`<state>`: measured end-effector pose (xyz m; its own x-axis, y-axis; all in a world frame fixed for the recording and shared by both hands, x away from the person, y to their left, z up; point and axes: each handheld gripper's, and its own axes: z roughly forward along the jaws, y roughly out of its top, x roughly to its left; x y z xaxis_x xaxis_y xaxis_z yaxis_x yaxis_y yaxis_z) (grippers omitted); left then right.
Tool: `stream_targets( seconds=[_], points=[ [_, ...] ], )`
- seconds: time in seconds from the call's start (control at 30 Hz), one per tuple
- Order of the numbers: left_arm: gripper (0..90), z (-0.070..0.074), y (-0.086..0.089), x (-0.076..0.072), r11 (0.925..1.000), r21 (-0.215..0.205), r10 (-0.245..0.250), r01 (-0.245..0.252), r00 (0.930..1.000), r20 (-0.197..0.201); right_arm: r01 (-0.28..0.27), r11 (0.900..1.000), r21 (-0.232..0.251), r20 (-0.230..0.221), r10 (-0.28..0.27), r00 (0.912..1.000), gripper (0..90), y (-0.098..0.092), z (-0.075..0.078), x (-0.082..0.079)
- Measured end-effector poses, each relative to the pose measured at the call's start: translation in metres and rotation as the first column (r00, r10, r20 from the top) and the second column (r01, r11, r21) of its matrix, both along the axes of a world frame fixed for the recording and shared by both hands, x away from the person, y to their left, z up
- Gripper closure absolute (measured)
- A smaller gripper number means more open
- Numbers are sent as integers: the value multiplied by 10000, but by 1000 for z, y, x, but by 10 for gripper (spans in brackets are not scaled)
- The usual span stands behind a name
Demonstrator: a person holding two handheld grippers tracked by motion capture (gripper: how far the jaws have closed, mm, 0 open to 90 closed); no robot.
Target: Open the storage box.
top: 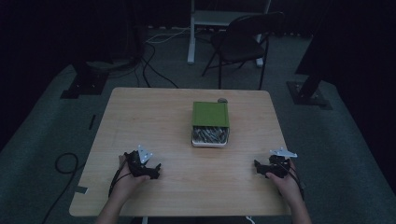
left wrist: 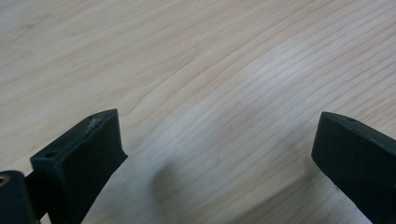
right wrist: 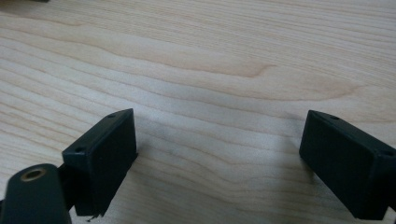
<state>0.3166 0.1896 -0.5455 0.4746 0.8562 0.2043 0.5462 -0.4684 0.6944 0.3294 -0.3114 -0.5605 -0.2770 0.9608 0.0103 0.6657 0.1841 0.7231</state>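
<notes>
I see both grippers low on the near part of the table (top: 154, 121), well apart from each other. My left gripper (top: 156, 171) sits near the left edge, held by the left hand (top: 125, 179), grey plate on top, jaws pointing toward the table's middle. In the left gripper view its gripper (left wrist: 212, 154) has jaws spread wide apart, nothing between them, just bare pale wood grain underneath. My right gripper (top: 258, 168) sits near the right edge in the right hand (top: 286, 179), also with a grey plate, jaws pointing inward to the left. In the right gripper view its gripper (right wrist: 217, 158) is likewise spread wide with only wood between the jaws. A box (top: 210, 123) stands at the table's centre, farther from me than both grippers and between them: green lid covering the far part, the near end open and showing a heap of small greyish pieces, too small to tell what. A small dark object (top: 222, 100) lies just behind the box. Beyond the table there's a folding chair (top: 240, 42) and cables (top: 154, 65) on the dark floor.
</notes>
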Motion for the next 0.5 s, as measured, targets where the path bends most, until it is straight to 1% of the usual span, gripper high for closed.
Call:
stream_targets(
  seconds=[0.07,0.1,0.2,0.33,0.37,0.4,0.5],
  points=[
    [26,0,-3,1,10000,41,-58,57,10000,49,0,10000,0,0,0,10000,106,0,0,0],
    [26,-1,-8,2,9993,254,-271,267,9996,118,-3,10000,-2,1,3,10000,106,0,0,0],
    [27,-2,-17,4,9982,309,-517,512,9985,165,6,10000,12,-4,-6,10000,106,0,0,0],
    [26,-2,-28,4,9941,582,-933,917,9953,263,18,10000,20,-5,-18,10000,106,0,0,0],
    [27,-2,-30,5,9926,660,-1041,1024,9943,235,15,10000,16,-4,-15,10000,106,0,0,0],
    [27,-2,-33,5,9921,639,-1097,1077,9936,285,16,10000,17,-5,-16,10000,106,0,0,0],
    [27,-1,-40,7,9883,850,-1305,1270,9907,376,19,10000,20,-9,-19,10000,106,0,0,0]
  ],
)
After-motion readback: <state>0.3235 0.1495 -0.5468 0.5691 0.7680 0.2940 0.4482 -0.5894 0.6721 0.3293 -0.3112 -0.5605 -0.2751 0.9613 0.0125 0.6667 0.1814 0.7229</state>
